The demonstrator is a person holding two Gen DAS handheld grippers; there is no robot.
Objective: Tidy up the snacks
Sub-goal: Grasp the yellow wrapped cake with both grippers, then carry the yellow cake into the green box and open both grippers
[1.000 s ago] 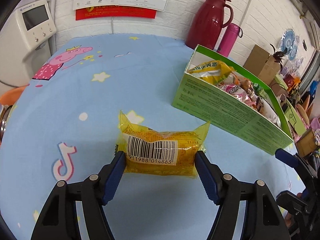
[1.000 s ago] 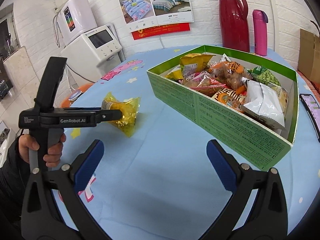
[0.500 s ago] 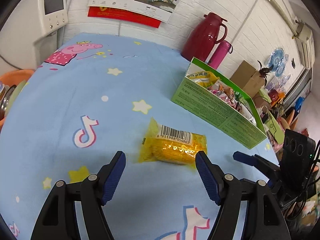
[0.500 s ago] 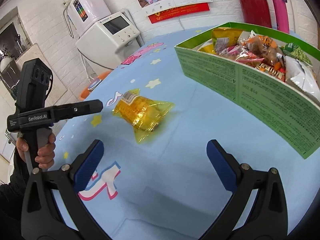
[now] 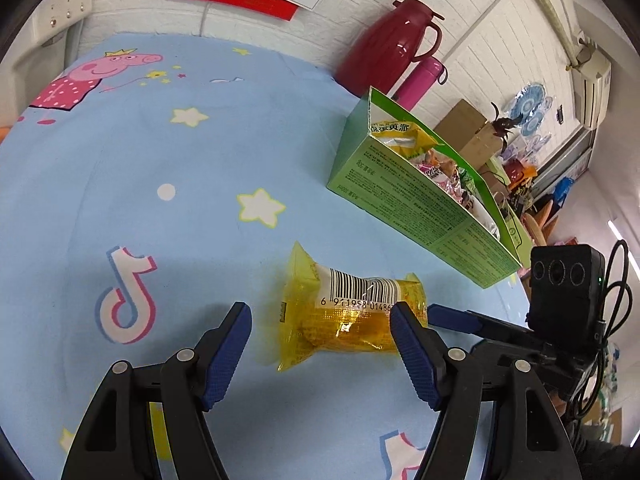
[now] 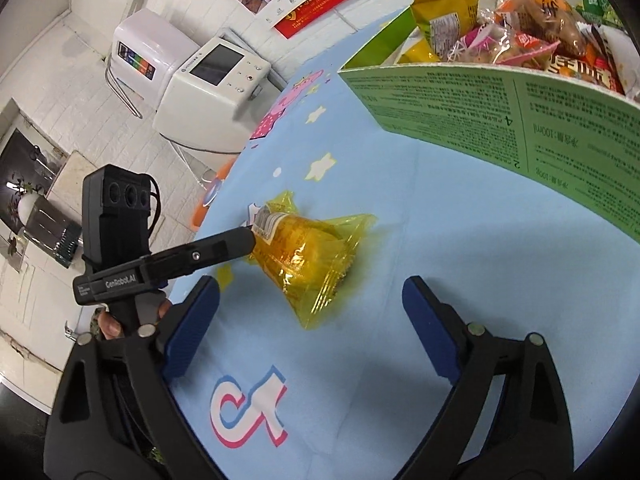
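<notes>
The left gripper's (image 5: pixel 320 316) right finger covers the barcode's last digits on the yellow packet (image 5: pixel 344 316) at 5 o'clock. The green box (image 6: pixel 500 112) runs off the right wrist view's edge at 3 o'clock. Print on the box is too small to read.

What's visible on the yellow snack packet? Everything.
The yellow translucent plastic snack packet is pillow-shaped with crimped, flared ends and a white barcode label on top. It lies flat on the blue cartoon-print tablecloth, outside the green cardboard box. The left hand-held gripper is open around it, one finger near its side; contact unclear.
</notes>
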